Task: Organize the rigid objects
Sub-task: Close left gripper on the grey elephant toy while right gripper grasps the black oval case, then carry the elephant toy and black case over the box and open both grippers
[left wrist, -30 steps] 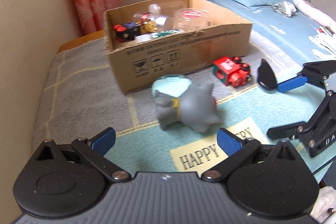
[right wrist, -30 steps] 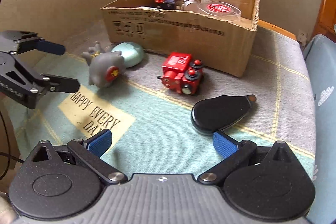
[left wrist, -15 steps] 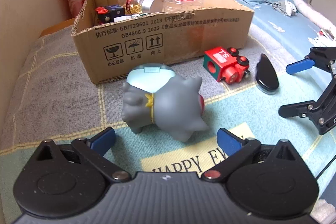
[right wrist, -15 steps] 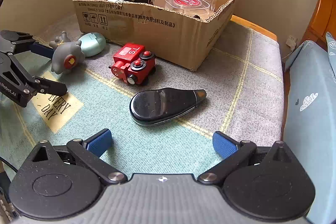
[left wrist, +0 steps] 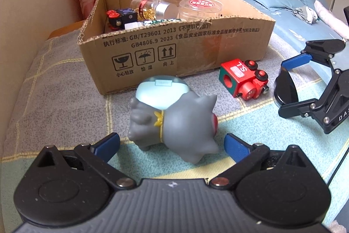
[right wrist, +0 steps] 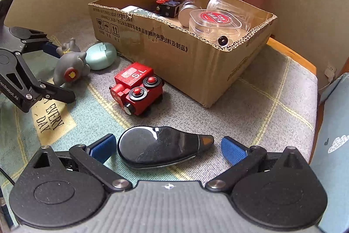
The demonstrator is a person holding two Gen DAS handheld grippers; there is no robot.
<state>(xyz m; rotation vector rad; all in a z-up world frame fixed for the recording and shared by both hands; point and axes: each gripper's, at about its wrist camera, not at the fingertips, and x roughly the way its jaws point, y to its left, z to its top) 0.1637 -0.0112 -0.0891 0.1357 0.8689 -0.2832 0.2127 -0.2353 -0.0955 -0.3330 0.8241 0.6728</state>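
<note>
A grey toy animal (left wrist: 174, 123) lies on its side on the mat, between the open fingers of my left gripper (left wrist: 172, 145). It also shows in the right wrist view (right wrist: 69, 67). A pale blue egg-shaped case (left wrist: 162, 92) lies just behind it. A red toy train (left wrist: 243, 81) stands right of them. A glossy black teardrop-shaped object (right wrist: 161, 149) lies between the open fingers of my right gripper (right wrist: 168, 146). Neither gripper holds anything.
An open cardboard box (left wrist: 178, 47) stands behind the toys and holds clear jars, a lidded tub and a dark toy block. The mat (right wrist: 261, 106) covers a low surface. A wall is on the left, a bed (left wrist: 294, 21) on the right.
Both grippers have moved forward and down. The grey toy now lies between my left fingers and the black object between my right fingers. The toys have not moved.
</note>
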